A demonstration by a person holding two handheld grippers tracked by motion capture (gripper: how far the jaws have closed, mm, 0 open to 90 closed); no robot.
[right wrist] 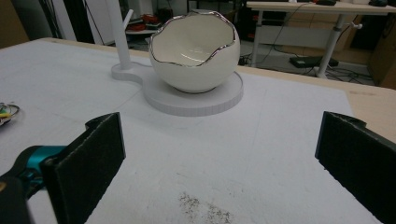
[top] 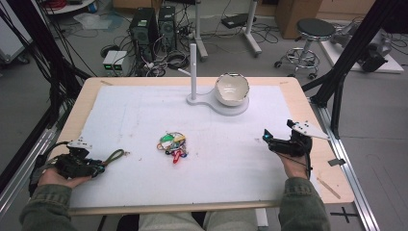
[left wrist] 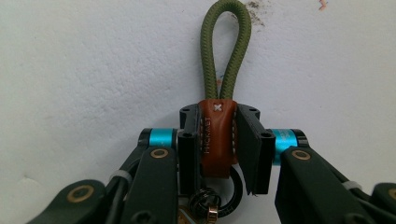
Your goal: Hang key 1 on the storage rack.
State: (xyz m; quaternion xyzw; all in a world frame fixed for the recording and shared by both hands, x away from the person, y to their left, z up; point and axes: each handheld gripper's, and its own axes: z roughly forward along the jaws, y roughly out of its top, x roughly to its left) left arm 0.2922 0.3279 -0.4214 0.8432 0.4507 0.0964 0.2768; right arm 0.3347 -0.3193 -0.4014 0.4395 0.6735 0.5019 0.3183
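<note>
My left gripper (top: 98,168) lies at the near left of the white mat, shut on a key fob. In the left gripper view its jaws (left wrist: 218,149) clamp the fob's brown leather tab (left wrist: 215,126). The fob's olive cord loop (left wrist: 226,51) lies ahead on the mat, and dark rings hang below the tab. The cord (top: 115,156) shows beside the gripper in the high view. My right gripper (top: 267,138) rests at the near right, open (right wrist: 224,140), with nothing between its pads. It faces a white egg-shaped bowl (right wrist: 194,49).
The bowl (top: 232,89) sits on a white round base (top: 240,108) with an upright post (top: 193,67) at the far middle. A pile of colourful keys and rings (top: 173,144) lies mid-mat, its edge (right wrist: 7,113) showing at the left of the right gripper view. Black frame struts flank the table.
</note>
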